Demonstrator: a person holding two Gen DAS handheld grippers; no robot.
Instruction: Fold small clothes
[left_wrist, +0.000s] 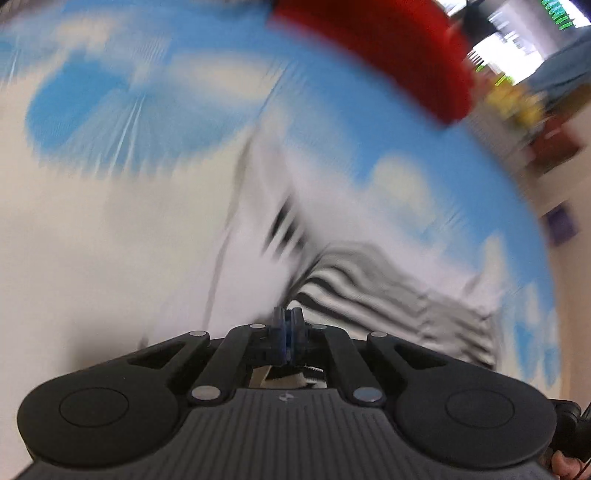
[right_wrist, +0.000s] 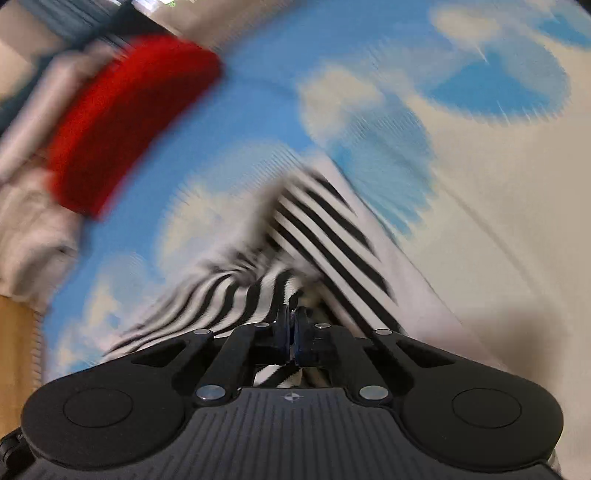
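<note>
Both views are blurred by motion. A black-and-white striped garment (right_wrist: 314, 236) lies on a blue-and-white cloud-pattern cloth (right_wrist: 258, 74). My right gripper (right_wrist: 293, 314) is shut on an edge of the striped garment, which bunches just in front of its fingers. In the left wrist view the same striped garment (left_wrist: 388, 280) runs to the right of my left gripper (left_wrist: 287, 315), which is shut on its fabric; striped cloth shows between the closed jaws.
A folded red garment (right_wrist: 129, 122) lies on the cloth at the far side, also in the left wrist view (left_wrist: 376, 48). A pale garment pile (right_wrist: 33, 221) lies beside it. A wooden floor strip (right_wrist: 14, 350) shows at the left.
</note>
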